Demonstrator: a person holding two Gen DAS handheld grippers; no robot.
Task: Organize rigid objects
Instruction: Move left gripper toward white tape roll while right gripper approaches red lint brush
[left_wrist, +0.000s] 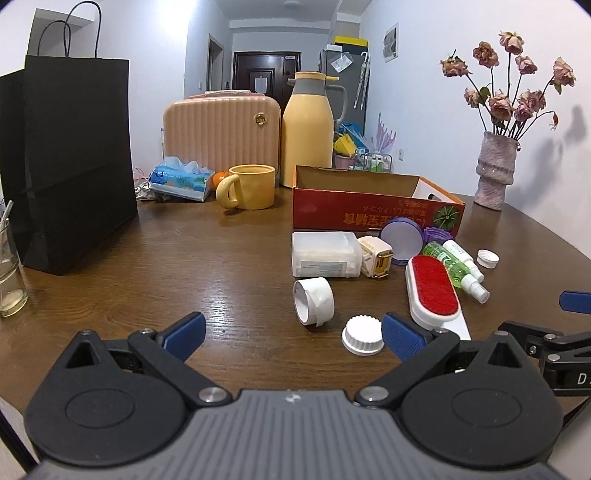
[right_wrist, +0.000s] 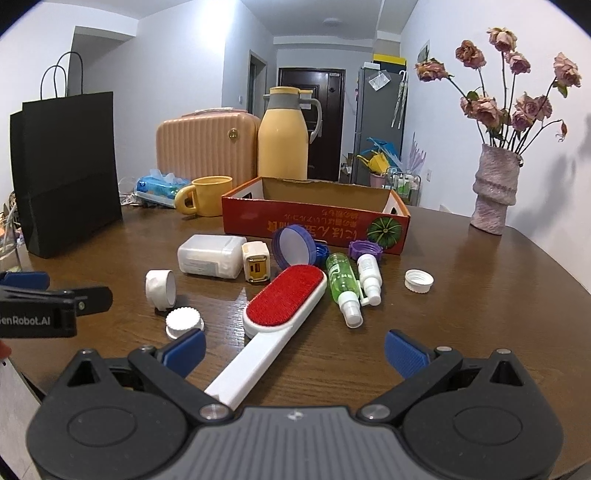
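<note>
Left tongs (left_wrist: 293, 338), pads spread wide apart and empty, held low over the near edge of the wooden surface (left_wrist: 184, 266); the right blue pad (left_wrist: 400, 341) sits just beside a white ribbed cap (left_wrist: 362, 334). Right tongs (right_wrist: 295, 350), likewise wide apart and holding nothing, with the white handle of a red lint brush (right_wrist: 282, 301) running between the pads toward the camera.

Beyond the cap, a white tape roll (left_wrist: 313, 301) lies on its side. Farther out, a cluster of small items: a frosted plastic box (right_wrist: 208, 255), a cream plug adapter (right_wrist: 256, 266) just beside it, a purple lid (right_wrist: 293, 247) standing on edge, a second purple ring (right_wrist: 365, 249), a green spray bottle (right_wrist: 343, 286) and a white spray bottle (right_wrist: 370, 278) lying side by side, and a white screw cap (right_wrist: 418, 280) apart to the right.

Behind the cluster, an open red cardboard box (right_wrist: 314, 218), its interior seen as bare brown walls. Rear of the surface: yellow mug (left_wrist: 247, 186), orange (left_wrist: 220, 179), tissue pack (left_wrist: 181, 181), pink case (left_wrist: 221, 134), yellow jug (left_wrist: 308, 129). Left side: black paper bag (left_wrist: 70, 162) and a glass (left_wrist: 9, 280). Right side: vase (right_wrist: 493, 188) with dried roses
</note>
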